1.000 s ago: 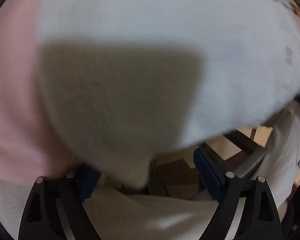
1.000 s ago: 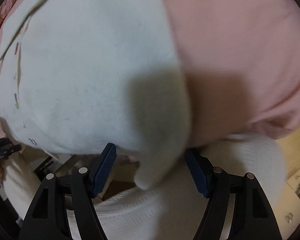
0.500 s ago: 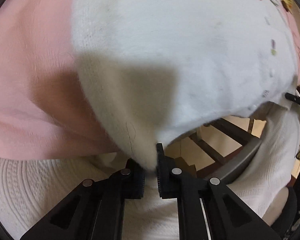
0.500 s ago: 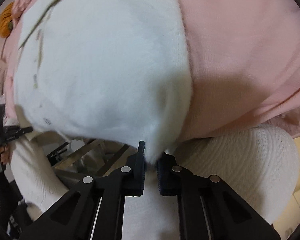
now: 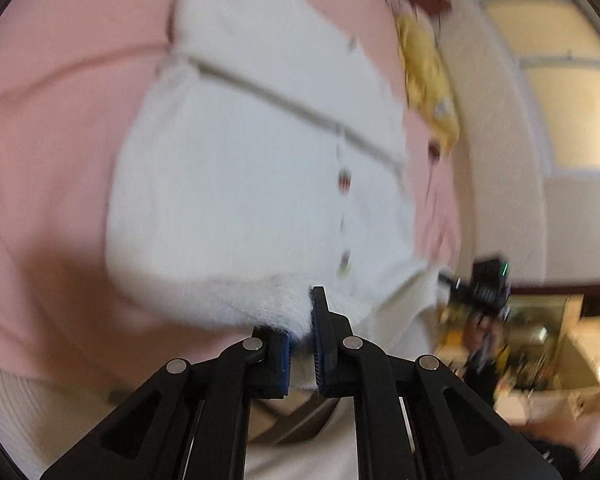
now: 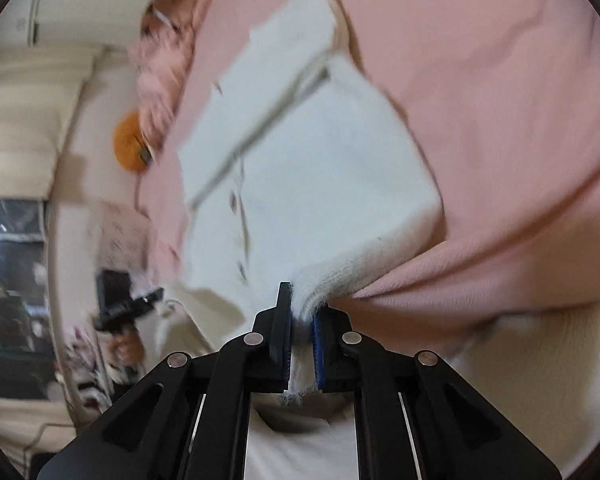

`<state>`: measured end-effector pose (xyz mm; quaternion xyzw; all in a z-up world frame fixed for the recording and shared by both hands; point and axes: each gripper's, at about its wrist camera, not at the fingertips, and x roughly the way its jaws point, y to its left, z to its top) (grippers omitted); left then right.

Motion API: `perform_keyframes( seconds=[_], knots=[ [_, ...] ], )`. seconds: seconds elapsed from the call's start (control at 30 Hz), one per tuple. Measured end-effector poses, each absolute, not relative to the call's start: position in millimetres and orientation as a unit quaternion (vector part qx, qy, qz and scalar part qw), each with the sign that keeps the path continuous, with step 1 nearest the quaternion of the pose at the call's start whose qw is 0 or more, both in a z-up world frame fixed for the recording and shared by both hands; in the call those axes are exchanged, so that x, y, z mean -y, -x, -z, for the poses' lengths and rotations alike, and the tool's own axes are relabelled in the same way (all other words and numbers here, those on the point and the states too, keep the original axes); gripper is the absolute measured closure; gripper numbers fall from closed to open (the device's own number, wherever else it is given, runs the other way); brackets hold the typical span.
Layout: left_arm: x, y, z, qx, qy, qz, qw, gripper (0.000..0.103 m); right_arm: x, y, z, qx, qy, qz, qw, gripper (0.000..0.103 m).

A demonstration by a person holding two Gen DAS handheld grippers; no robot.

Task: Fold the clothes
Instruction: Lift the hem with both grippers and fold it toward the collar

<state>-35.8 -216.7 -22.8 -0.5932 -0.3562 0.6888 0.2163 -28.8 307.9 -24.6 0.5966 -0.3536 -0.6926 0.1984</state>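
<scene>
Both grippers are pinching the white cardigan's hem.
The left gripper and right gripper are clamping the white cardigan over the pink sheet.

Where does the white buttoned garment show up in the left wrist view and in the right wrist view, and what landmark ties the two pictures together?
Left wrist view: the white garment fills the centre, its near edge pinched in the left gripper.
Right wrist view: the white garment lies centre, its near corner pinched in the right gripper.
Shared landmark: the pink sheet under it, left of the garment in the left view, right of it in the right view.
</scene>
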Motion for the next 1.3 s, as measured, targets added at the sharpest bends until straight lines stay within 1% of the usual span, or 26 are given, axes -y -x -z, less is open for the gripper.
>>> perform_keyframes(
  seconds=[0.13,0.27,0.33,0.37,0.47,0.53,0.7,0.83,0.93,1.03,1.13,1.3],
  knots=[
    [244,53,22,0.398,0.556,-0.704,0.194,0.094,-314,47,20,0.367,-0.578,0.704,0.189,0.094],
    [248,56,22,0.406,0.549,-0.707,0.185,0.094,-310,59,29,0.360,-0.595,0.696,0.181,0.094],
    [245,58,20,0.410,0.546,-0.708,0.182,0.094,-323,60,32,0.380,-0.597,0.681,0.186,0.094],
    [238,61,18,0.409,0.544,-0.710,0.181,0.094,-332,57,34,0.396,-0.597,0.672,0.187,0.091],
    [228,69,21,0.407,0.545,-0.710,0.181,0.094,-347,55,44,0.446,-0.604,0.633,0.189,0.090],
    [227,71,22,0.407,0.547,-0.709,0.179,0.094,-349,55,46,0.455,-0.609,0.621,0.191,0.090],
    [229,73,15,0.417,0.538,-0.710,0.183,0.094,-348,52,43,0.511,-0.609,0.569,0.210,0.090],
    [231,77,1,0.416,0.522,-0.720,0.189,0.094,-357,57,13,0.517,-0.569,0.601,0.219,0.090],
    [233,82,-8,0.410,0.513,-0.731,0.187,0.094,-360,65,-7,0.506,-0.547,0.629,0.222,0.090],
    [238,87,-12,0.410,0.506,-0.738,0.179,0.094,-356,75,-12,0.497,-0.540,0.643,0.220,0.090],
    [240,93,-16,0.385,0.505,-0.757,0.155,0.094,-356,86,-13,0.483,-0.531,0.664,0.210,0.090],
    [246,112,-24,0.373,0.491,-0.775,0.140,0.094,-357,115,-15,0.463,-0.517,0.691,0.201,0.090]
  ],
)
